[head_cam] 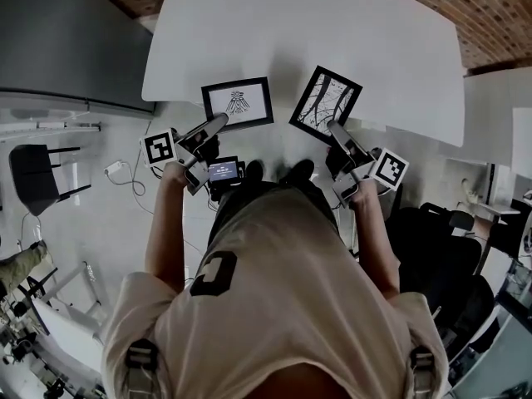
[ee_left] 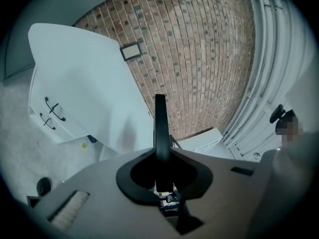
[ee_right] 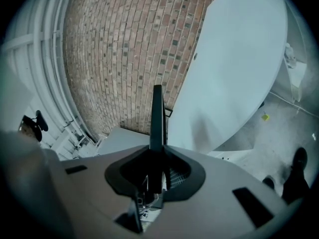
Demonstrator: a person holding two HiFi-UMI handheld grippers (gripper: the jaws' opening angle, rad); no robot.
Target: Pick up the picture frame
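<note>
There are two picture frames, one to each tool. The left tool (head_cam: 219,120) is clamped on the rim of a black rectangular picture frame with a bird-like drawing (head_cam: 238,102). The right tool (head_cam: 335,129) is clamped on a black rectangular picture frame with a branch drawing (head_cam: 326,100). Both frames are at the near edge of the single white rounded worktop (head_cam: 332,32), just ahead of the person's two dark shoes (head_cam: 253,170). Only the head view shows the drawings and the two marker cubes (head_cam: 160,147). In the left gripper view the bird frame (ee_left: 160,121) is a thin dark strip seen edge-on, pinched between the jaws. Beyond it are two black handles (ee_left: 50,114) on a white cabinet (ee_left: 65,128). The right gripper view shows the branch frame (ee_right: 157,118) edge-on too, plus one shoe (ee_right: 299,159).
</note>
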